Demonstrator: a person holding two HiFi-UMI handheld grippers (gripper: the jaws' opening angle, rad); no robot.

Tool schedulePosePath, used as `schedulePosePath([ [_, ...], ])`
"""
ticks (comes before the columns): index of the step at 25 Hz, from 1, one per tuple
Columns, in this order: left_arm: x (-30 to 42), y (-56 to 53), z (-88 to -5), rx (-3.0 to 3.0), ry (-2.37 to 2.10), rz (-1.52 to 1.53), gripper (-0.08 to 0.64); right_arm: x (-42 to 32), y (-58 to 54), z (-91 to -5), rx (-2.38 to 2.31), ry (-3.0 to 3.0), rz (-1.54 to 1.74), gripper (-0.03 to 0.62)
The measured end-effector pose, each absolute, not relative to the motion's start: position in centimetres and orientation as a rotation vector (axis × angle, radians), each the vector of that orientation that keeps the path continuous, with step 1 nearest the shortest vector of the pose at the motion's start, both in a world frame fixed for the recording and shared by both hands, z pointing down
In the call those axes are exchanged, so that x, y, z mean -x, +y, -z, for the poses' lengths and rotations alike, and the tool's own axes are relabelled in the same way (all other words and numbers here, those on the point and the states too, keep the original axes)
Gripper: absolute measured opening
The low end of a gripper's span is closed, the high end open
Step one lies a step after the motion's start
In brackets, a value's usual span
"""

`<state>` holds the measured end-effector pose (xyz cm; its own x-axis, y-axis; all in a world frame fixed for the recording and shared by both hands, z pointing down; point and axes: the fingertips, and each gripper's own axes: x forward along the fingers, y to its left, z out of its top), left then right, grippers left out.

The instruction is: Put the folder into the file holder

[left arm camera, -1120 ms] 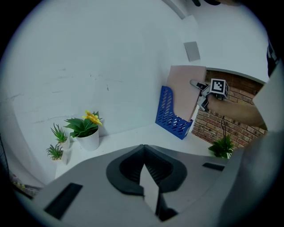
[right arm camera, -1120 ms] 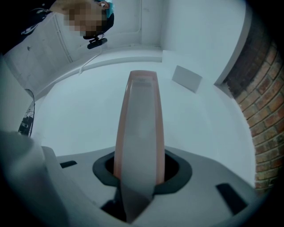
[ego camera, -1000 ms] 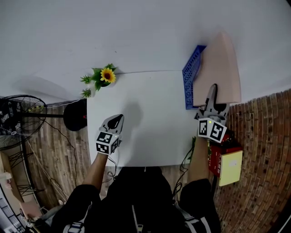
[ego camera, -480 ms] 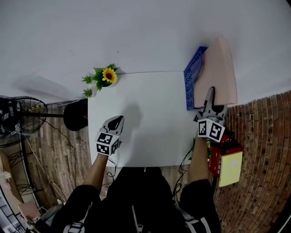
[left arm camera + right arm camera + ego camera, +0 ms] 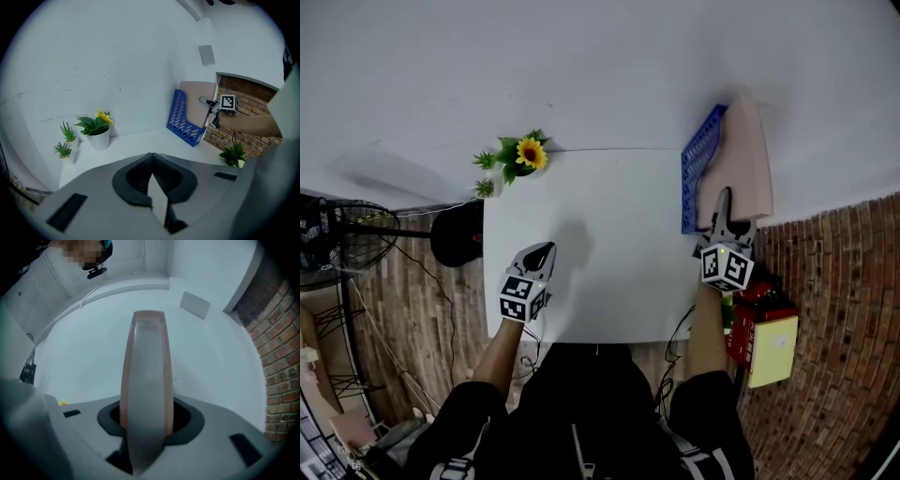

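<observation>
Sunflower plant apart from file holder

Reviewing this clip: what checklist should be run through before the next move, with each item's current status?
1. Right hand-held gripper clamped on folder: ok.
2. Folder's lower part inside blue file holder: ok.
3. Folder seated on the holder's bottom: cannot tell.
4. File holder upright on table: ok.
5. Left hand-held gripper shut, empty, away from holder: ok.
</observation>
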<state>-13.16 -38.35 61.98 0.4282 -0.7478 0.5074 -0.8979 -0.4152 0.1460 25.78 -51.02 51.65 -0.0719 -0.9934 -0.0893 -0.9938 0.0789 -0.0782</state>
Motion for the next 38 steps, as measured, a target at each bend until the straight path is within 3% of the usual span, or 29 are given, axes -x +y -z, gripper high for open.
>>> schedulePosePath([
  [22, 13.8, -37.4, -61.9, -2.262, -1.432, -0.516, 0.023, -24.5, -52.6, -56.2, 1.998, 2.446, 0.018, 0.176],
  [25, 13.9, -37.2, -61.8, -2.264, -1.433, -0.518, 0.023, -23.9, -52.8, -56.7, 1.962, 2.491, 0.059, 0.193],
  [31, 14.0, -36.6, -61.4, -2.269, -1.445, -0.508, 0.023, -23.2, -52.8, -57.3, 1.948, 2.573, 0.163, 0.296],
  [38, 13.6, -35.4, -60.2, -2.288, -1.458, -0.472, 0.023, -23.3, -50.3, -55.8, 1.984, 2.599, 0.199, 0.310],
])
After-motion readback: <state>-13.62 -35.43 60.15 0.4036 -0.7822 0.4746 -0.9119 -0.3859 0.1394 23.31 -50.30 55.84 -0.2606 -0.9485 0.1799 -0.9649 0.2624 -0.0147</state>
